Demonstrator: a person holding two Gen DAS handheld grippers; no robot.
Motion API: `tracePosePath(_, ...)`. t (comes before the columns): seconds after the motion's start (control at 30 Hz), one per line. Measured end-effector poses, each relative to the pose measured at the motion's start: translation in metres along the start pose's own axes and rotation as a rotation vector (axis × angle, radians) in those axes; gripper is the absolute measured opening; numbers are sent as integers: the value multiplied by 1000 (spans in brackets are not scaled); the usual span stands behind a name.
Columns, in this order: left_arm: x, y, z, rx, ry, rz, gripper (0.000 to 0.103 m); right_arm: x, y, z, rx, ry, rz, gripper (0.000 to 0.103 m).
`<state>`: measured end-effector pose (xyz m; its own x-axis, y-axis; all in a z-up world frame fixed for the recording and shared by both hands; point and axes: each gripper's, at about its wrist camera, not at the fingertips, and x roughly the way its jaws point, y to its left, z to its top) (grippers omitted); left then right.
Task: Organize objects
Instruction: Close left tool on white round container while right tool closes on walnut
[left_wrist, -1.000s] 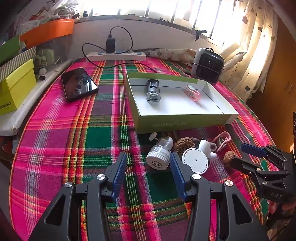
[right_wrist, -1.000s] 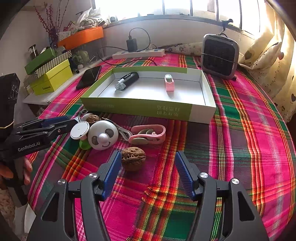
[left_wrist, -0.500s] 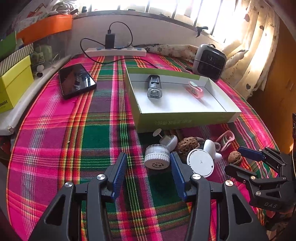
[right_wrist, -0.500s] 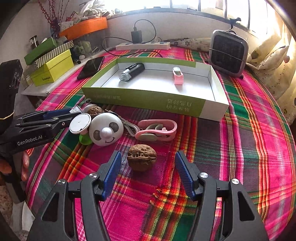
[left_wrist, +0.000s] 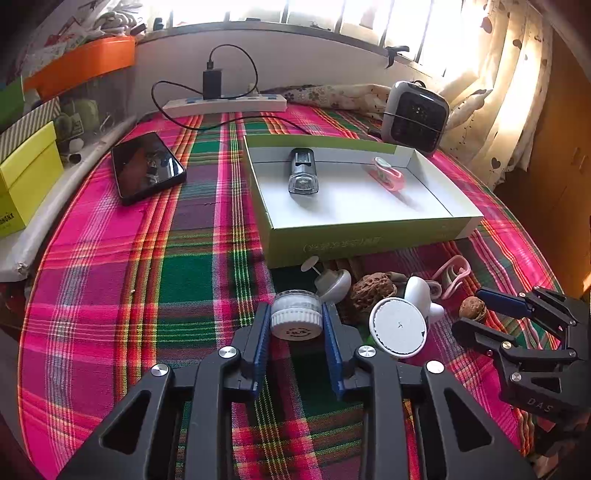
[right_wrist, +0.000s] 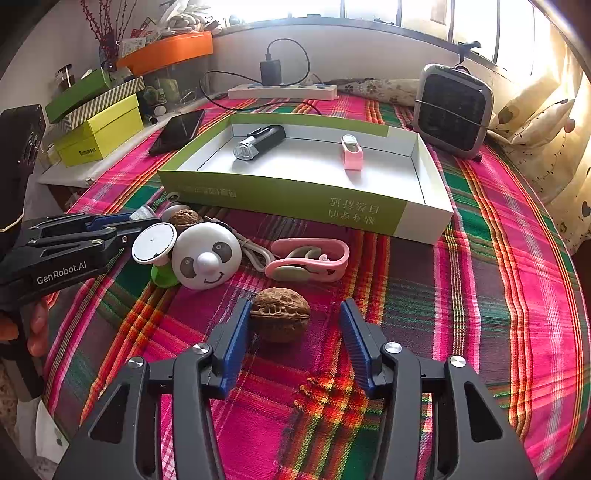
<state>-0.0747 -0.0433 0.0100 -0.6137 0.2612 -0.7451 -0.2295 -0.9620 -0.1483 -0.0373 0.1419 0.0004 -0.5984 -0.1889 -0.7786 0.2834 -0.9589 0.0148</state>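
Note:
My left gripper (left_wrist: 295, 314) is shut on a white ribbed jar (left_wrist: 295, 326), blue pads pressing both its sides on the plaid cloth. My right gripper (right_wrist: 295, 308) straddles a brown walnut (right_wrist: 280, 314). Its jaws are closing: the left pad touches the shell, the right pad stands apart. A green-and-white open box (right_wrist: 280, 199) holds a black-and-silver light (right_wrist: 258, 146) and a pink clip (right_wrist: 351, 153). In front of the box lie a panda fan (right_wrist: 207, 256), a white disc (right_wrist: 154, 243), a pink clip (right_wrist: 308, 258) and a second walnut (left_wrist: 371, 291).
A black phone (left_wrist: 146, 166) lies left of the box, with a power strip (left_wrist: 225, 105) and cable behind. A small grey heater (left_wrist: 415, 114) stands at the back right. Yellow and green boxes (left_wrist: 26, 177) sit on the left shelf. A hand holds the left gripper's handle.
The left jaws have come forward around the white jar and clamped on it. The right jaws have narrowed around the walnut, which now sits between them.

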Motion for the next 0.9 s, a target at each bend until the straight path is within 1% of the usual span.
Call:
tracePosePath(0.1, 0, -1, 0, 3, -2, -2, 25, 0, 1, -1, -10, -6, -12, 41)
tracePosePath(0.2, 0, -2, 0, 5, -3, -1, 25, -1, 1, -1, -19, -10, -11, 32)
tracePosePath(0.53, -5, -1, 1, 23, -13, 21, 25, -2, 0, 0, -14, -12, 3, 32)
tracePosePath(0.9, -18, -5, 15, 45, -44, 34, 25, -10, -1, 9, -9, -41, 14, 32)
